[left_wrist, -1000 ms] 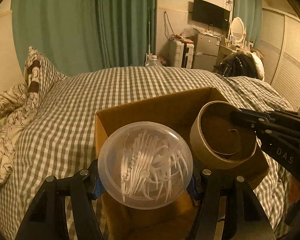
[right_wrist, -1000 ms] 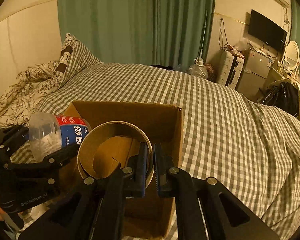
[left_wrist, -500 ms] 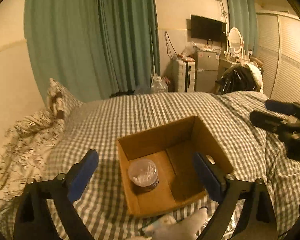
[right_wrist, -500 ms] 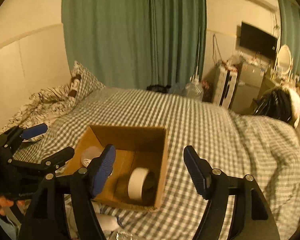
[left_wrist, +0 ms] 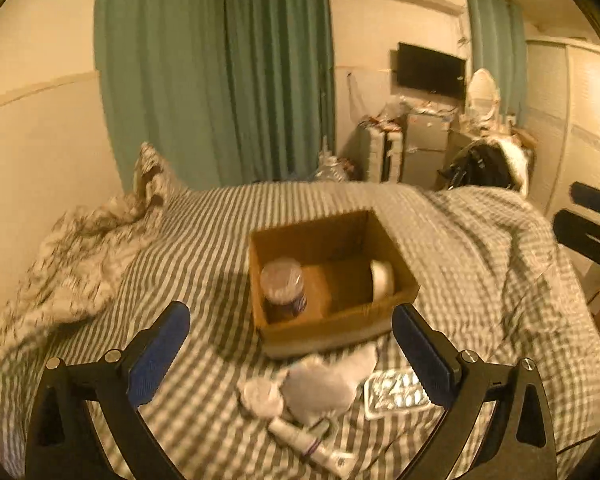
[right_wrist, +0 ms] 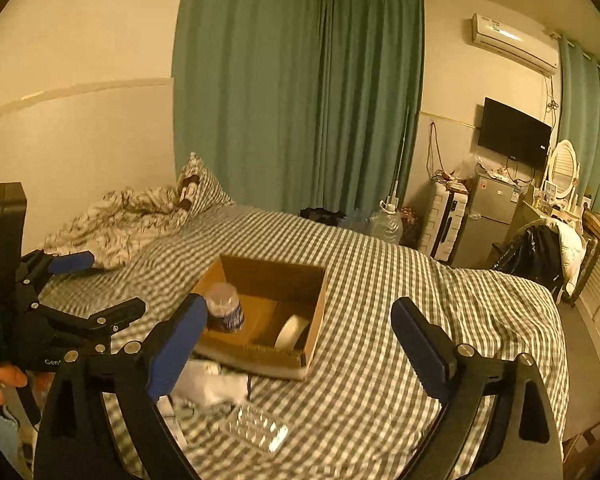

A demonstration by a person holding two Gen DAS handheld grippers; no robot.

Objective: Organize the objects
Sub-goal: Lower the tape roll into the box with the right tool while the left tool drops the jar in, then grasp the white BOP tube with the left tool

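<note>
An open cardboard box [left_wrist: 328, 324] [right_wrist: 316, 308] sits on the checked bed. Inside it stand a clear jar of floss picks [left_wrist: 282, 286] [right_wrist: 224, 312] on the left and a tape roll [left_wrist: 381, 280] [right_wrist: 292, 332] on the right. My left gripper [left_wrist: 290, 352] is open and empty, above and in front of the box. My right gripper [right_wrist: 296, 348] is open and empty, also raised in front of the box. In front of the box lie white pouches [left_wrist: 312, 388] [right_wrist: 208, 380], a tube [left_wrist: 300, 438] and a blister pack [left_wrist: 396, 394] [right_wrist: 260, 428].
The checked bed cover [right_wrist: 400, 320] spreads around the box. A rumpled patterned duvet and pillow [left_wrist: 100, 236] lie at the left. Green curtains, a suitcase, a small fridge [right_wrist: 488, 228] and a chair with clothes stand beyond the bed.
Both grippers let go of the jar and the tape roll, which now sit in the box. Both grippers have opened and pulled back and up from the box.
</note>
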